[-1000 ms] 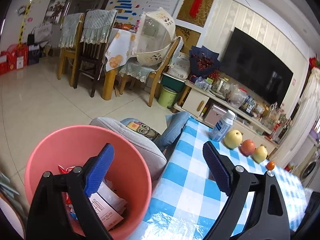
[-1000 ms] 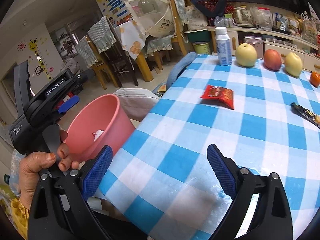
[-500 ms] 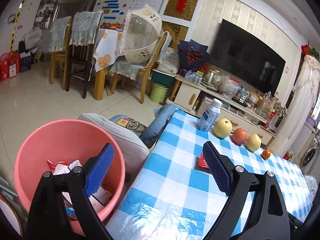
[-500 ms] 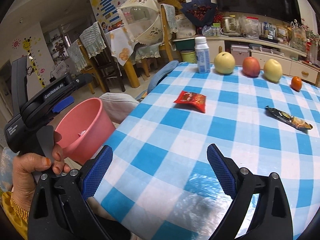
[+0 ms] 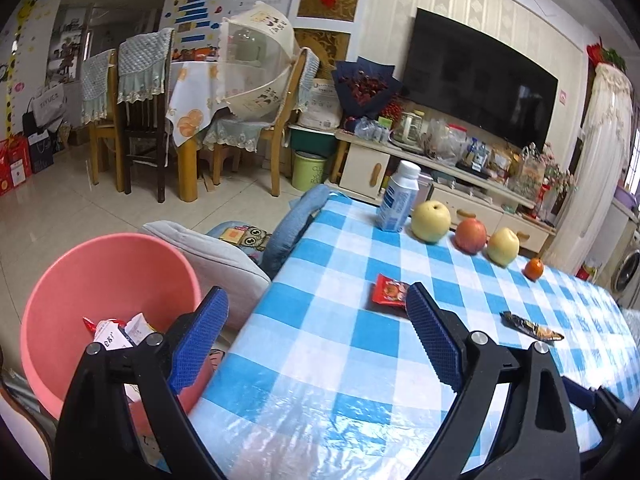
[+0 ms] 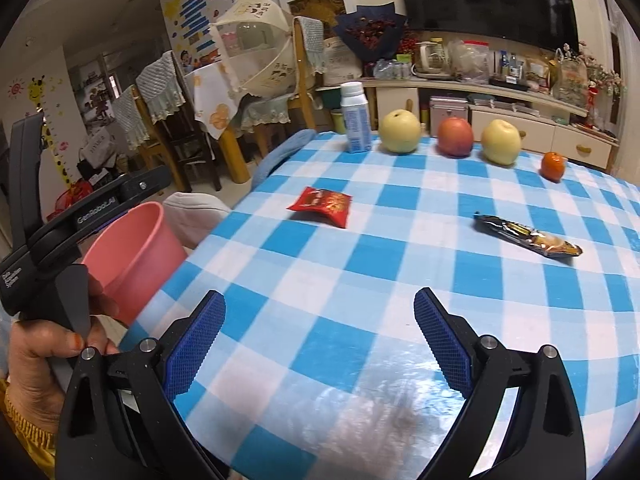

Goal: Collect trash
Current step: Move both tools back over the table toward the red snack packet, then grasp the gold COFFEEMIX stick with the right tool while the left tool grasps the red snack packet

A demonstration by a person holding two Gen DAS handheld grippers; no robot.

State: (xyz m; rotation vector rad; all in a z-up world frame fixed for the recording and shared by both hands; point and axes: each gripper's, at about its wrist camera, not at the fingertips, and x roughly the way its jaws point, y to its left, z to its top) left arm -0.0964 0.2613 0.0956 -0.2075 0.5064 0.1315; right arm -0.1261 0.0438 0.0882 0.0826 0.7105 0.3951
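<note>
1. Two snack wrappers lie on the checked table (image 6: 360, 280): one red wrapper (image 6: 322, 205), one dark wrapper (image 6: 526, 236).
2. Behind them stand three big fruits (image 6: 455, 136), one small orange (image 6: 553, 166), one bottle (image 6: 355, 117).
3. One pink bin (image 5: 108, 280) is beside the table.

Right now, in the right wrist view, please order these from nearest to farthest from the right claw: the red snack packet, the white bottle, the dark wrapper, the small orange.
1. red snack packet and dark wrapper: packet ahead-left, wrapper ahead-right of the right claw, mid-table; too close to call.
2. small orange: far right, in the fruit row.
3. white bottle: far edge, left of the fruit.
</note>
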